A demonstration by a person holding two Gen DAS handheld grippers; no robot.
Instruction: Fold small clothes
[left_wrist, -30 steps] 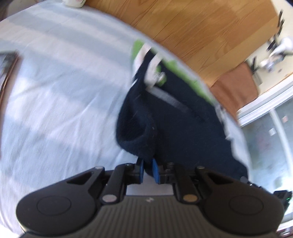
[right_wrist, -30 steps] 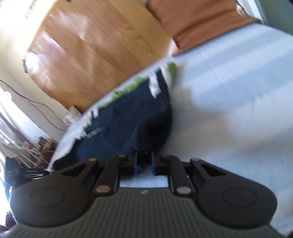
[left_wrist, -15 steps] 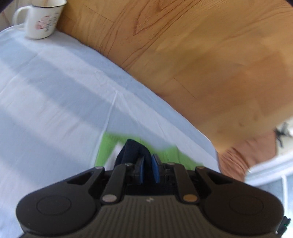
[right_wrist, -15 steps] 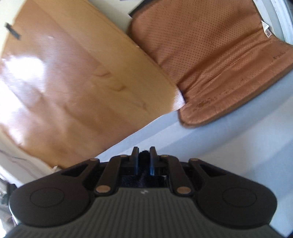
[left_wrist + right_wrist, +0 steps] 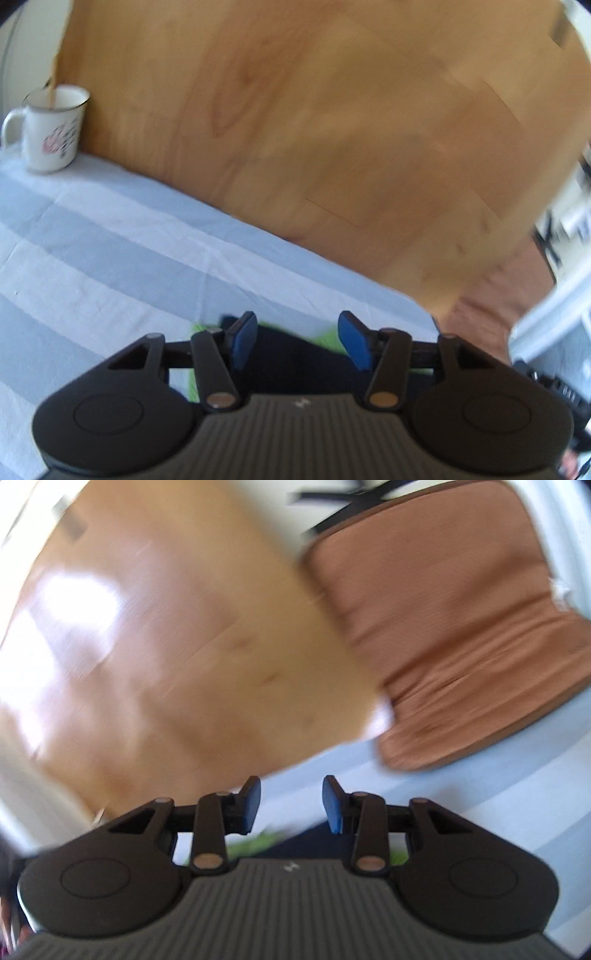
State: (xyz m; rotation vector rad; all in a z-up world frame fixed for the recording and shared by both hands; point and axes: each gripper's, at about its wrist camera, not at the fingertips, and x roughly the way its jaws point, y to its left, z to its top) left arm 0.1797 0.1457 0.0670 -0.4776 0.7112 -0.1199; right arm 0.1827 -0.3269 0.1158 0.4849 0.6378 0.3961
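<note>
Both tongs, left gripper (image 5: 297, 340) and right gripper (image 5: 291, 805), have just been opening, nothing clamped; the navy garment (image 5: 295, 360) beneath, apparently released, could be snagged and unfolded.

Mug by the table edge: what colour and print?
White mug with a dark rim and a pink-and-dark print on its side; shows only in the left wrist view.
</note>
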